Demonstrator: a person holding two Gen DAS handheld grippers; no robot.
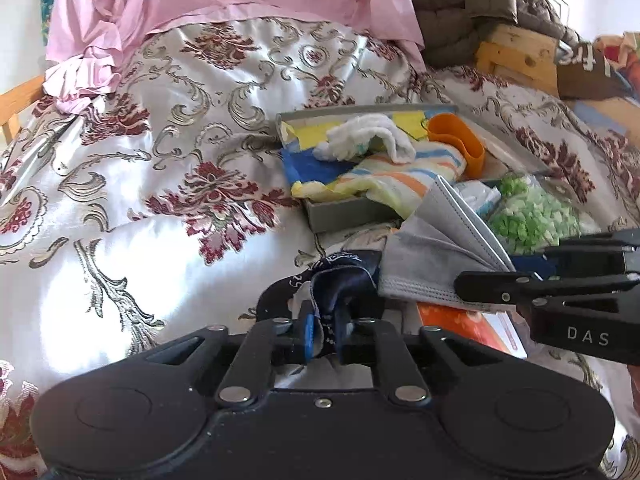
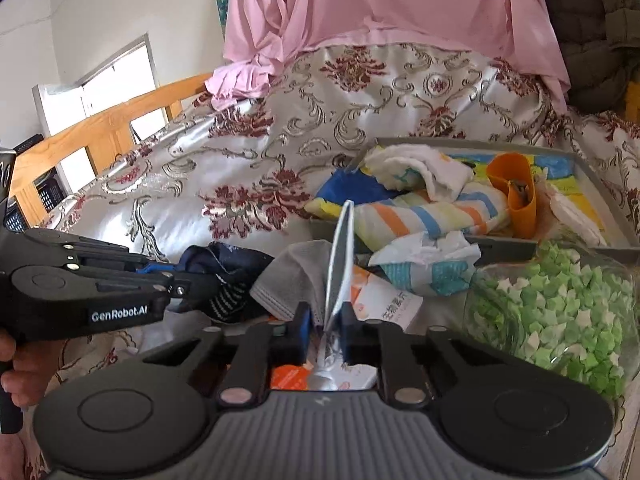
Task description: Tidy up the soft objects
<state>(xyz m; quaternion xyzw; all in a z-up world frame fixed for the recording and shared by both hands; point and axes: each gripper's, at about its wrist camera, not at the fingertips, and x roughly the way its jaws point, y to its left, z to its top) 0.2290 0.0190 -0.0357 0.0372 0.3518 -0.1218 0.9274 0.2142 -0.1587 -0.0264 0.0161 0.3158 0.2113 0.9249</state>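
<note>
Navy sock (image 1: 340, 280) pinched by left gripper (image 1: 325, 330); grey mask (image 2: 296, 280) pinched by right gripper (image 2: 325, 330)

Daylight from a white-framed window (image 2: 116, 80) falls across white walls (image 2: 120, 4), a wooden bed rail (image 2: 104, 120) and a floral satin bedspread (image 1: 192, 128).

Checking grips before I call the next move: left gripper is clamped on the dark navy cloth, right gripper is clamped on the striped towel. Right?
Not quite. The left gripper is shut on the dark navy cloth, but the right gripper is clamped on the grey face mask, as the right wrist view shows. The striped towel lies untouched in the grey tray.
</note>
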